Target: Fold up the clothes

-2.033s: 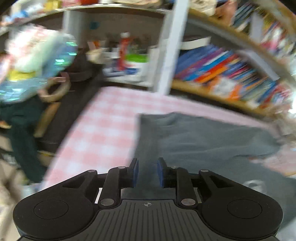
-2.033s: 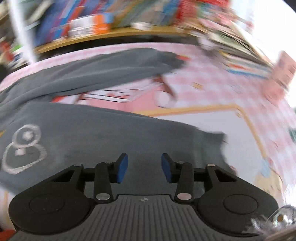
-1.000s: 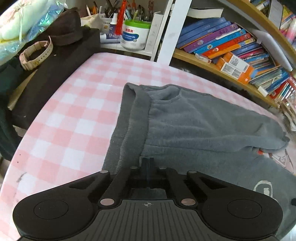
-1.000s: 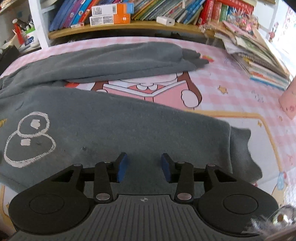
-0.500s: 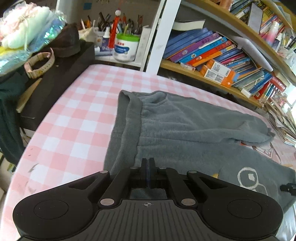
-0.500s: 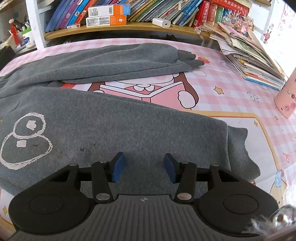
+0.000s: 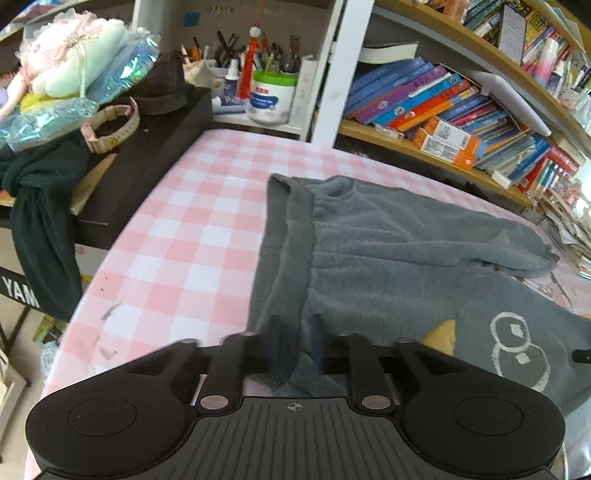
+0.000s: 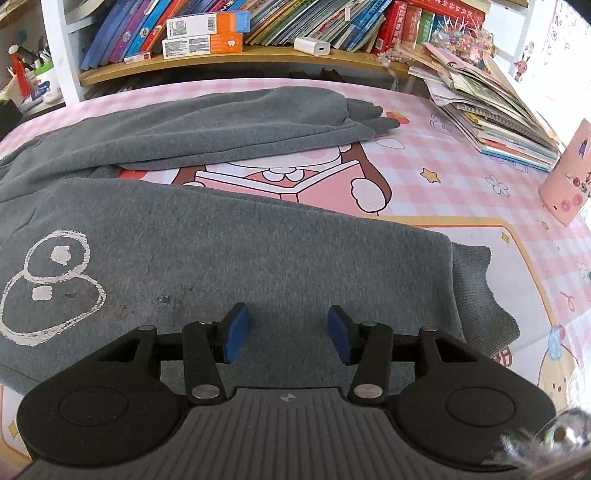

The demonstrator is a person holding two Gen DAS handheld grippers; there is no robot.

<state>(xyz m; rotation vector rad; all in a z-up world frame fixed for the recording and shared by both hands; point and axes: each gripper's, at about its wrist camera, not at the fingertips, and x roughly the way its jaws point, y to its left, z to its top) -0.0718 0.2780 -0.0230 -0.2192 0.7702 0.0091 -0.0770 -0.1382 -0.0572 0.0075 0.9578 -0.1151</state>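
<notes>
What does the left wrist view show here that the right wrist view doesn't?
Left wrist only: the trousers' waistband, the left gripper opening with fabric between its fingers, and a pink watch. Right wrist only: both leg cuffs, the open right gripper, a stack of books. Both: the grey trousers with the white print.

One pair of grey fleece trousers point(image 8: 229, 258) with two legs and one white outline print point(image 8: 48, 284) — spread on one pink checked tablecloth point(image 7: 192, 236). Two orange-and-white boxes point(image 8: 203, 35) sit stacked at twelve o'clock, one white charger block point(image 8: 312, 45) beside them — one pink cylindrical cup point(image 8: 567, 177) at three o'clock.
</notes>
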